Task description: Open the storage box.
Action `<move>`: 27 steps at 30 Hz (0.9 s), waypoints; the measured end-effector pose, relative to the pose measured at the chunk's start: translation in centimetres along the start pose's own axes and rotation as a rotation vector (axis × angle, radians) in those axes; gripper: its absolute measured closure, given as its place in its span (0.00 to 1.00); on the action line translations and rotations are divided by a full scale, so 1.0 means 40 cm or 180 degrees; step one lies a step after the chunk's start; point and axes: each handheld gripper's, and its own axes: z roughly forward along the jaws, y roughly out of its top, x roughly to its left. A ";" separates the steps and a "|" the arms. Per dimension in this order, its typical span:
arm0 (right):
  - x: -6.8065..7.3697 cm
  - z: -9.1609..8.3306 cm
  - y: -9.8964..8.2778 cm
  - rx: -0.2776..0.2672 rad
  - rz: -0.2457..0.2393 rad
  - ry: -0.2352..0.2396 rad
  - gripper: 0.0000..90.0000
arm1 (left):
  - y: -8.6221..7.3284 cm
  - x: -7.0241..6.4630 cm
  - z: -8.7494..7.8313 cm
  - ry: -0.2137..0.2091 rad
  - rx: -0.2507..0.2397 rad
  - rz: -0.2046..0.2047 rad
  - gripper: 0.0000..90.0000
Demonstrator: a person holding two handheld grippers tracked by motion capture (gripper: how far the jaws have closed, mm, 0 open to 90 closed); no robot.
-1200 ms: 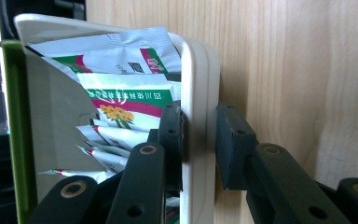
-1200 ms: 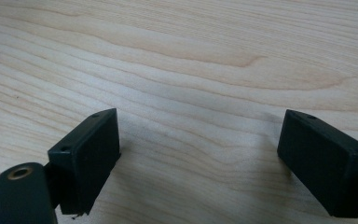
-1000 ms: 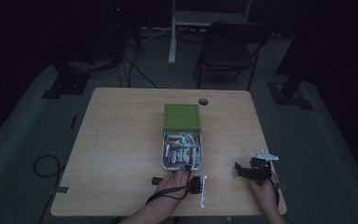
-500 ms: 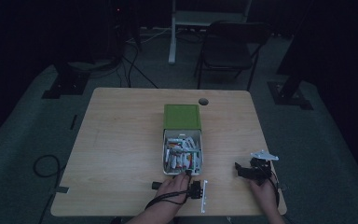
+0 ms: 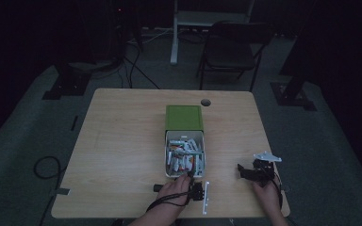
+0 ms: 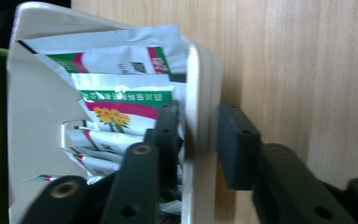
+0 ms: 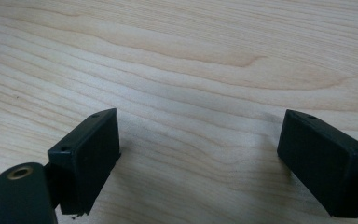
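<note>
Two grippers at near edge of table. Left gripper straddles near wall of white tray: one jaw inside among packets, other outside; jaws have just been opening, gap shows at outer pad, so grip looks released. Tray sits mid-table, pulled out of green box. Judgement: pull-out step likely done. Versus earlier frames: left hand sits closer to tray front. Right gripper spread wide, empty, over bare wood.
</note>
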 end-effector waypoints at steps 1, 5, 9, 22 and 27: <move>0.000 0.000 0.000 0.0000 0.0001 0.0000 0.14 | -0.001 0.003 0.001 -0.0014 -0.0010 -0.0017 0.75; 0.000 0.000 0.000 0.0000 0.0000 0.0000 0.14 | -0.004 0.015 -0.007 -0.0207 -0.0148 -0.0234 0.74; 0.000 0.000 0.000 0.0000 0.0000 0.0000 0.14 | -0.008 0.032 -0.019 -0.0429 -0.0344 -0.0553 0.74; 0.000 0.000 0.000 0.0000 0.0000 0.0000 0.14 | -0.047 0.082 -0.049 -0.0671 -0.0638 -0.1132 0.74; 0.000 0.000 0.000 0.0001 0.0000 0.0000 0.14 | -0.070 0.105 -0.063 -0.0672 -0.0699 -0.1326 0.74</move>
